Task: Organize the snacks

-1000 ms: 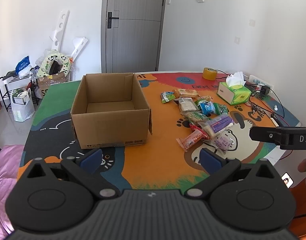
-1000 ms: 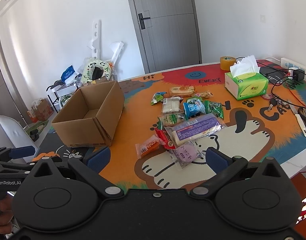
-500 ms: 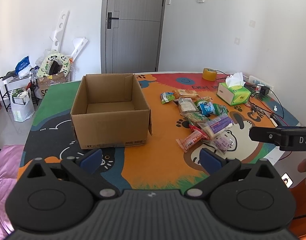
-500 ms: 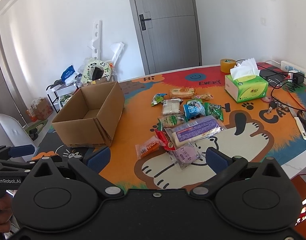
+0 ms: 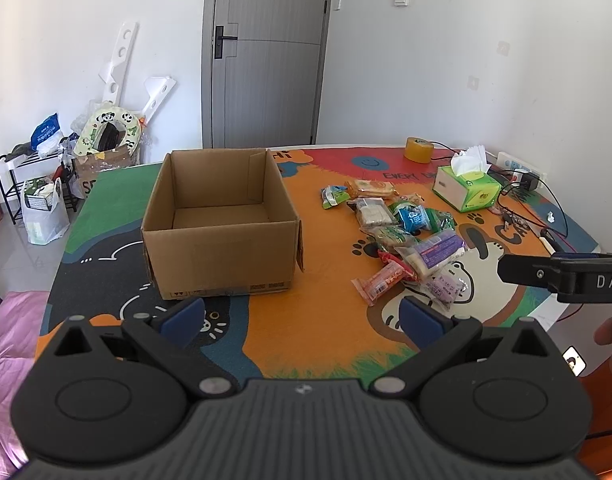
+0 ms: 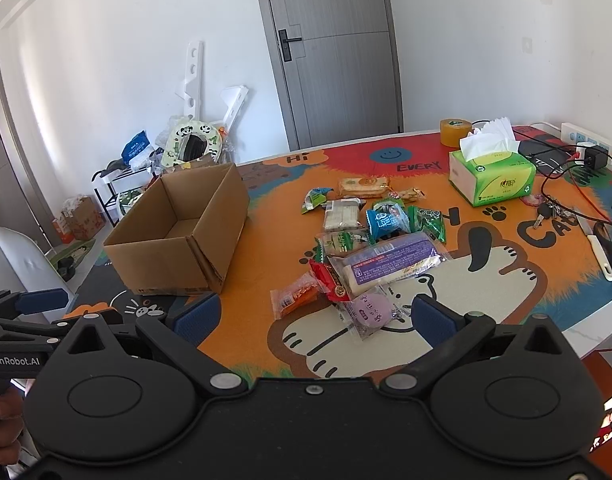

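Note:
An open, empty cardboard box (image 5: 220, 224) (image 6: 178, 240) stands on the colourful table mat. To its right lies a pile of several snack packets (image 5: 401, 236) (image 6: 369, 248), among them a purple-labelled pack (image 6: 389, 266), an orange packet (image 6: 296, 300) and a round purple one (image 6: 369, 312). My left gripper (image 5: 302, 314) hovers open over the near table edge, in front of the box. Just short of the pile, my right gripper (image 6: 313, 316) is open too. Neither holds anything.
A green tissue box (image 6: 491, 174), a yellow tape roll (image 6: 453, 132), keys (image 6: 545, 212), cables and a power strip (image 6: 585, 138) crowd the table's far right. A white-handled knife (image 6: 601, 254) lies near the right edge. Floor clutter and a shelf stand left of the table.
The right gripper has risen and drawn back slightly, so the table sits a little lower in its view. The left gripper has barely moved.

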### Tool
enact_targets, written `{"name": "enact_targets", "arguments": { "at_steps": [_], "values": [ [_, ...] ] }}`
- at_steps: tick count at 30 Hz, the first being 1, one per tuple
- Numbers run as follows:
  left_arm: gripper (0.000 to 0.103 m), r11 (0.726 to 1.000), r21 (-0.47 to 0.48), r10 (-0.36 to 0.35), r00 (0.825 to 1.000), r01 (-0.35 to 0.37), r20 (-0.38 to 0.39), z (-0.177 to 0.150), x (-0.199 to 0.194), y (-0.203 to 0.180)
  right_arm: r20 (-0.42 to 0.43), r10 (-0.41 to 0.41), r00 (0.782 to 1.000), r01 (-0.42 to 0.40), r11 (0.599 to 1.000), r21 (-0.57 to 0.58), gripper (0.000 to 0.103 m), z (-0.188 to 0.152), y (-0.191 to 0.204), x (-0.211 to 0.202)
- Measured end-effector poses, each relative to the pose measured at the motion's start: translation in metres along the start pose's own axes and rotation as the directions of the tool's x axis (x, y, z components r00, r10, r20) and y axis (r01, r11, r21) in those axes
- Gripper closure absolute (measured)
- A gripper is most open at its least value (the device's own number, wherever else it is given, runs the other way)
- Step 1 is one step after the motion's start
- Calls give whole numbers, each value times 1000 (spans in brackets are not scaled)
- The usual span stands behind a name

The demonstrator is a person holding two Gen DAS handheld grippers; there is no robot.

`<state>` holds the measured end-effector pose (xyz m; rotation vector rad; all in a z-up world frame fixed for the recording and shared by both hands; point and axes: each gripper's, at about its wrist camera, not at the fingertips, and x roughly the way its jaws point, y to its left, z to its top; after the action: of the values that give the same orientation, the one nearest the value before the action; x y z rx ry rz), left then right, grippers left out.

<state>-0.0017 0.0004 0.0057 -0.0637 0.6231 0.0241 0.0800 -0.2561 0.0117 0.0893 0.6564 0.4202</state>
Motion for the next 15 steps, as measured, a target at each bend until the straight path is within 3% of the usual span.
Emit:
{"name": "enact_targets", "arguments": {
  "at_steps": [5,15],
  "values": [
    [0,1000,-14,-7,1000,7,3,2,1,-1,3,-5,1000,5,1000,-1,0,0,-3,2],
    [0,999,-26,-48,995,46,-92,2,39,-12,-26,-38,999,39,997,61,0,-5,-29,24]
  ]
}}
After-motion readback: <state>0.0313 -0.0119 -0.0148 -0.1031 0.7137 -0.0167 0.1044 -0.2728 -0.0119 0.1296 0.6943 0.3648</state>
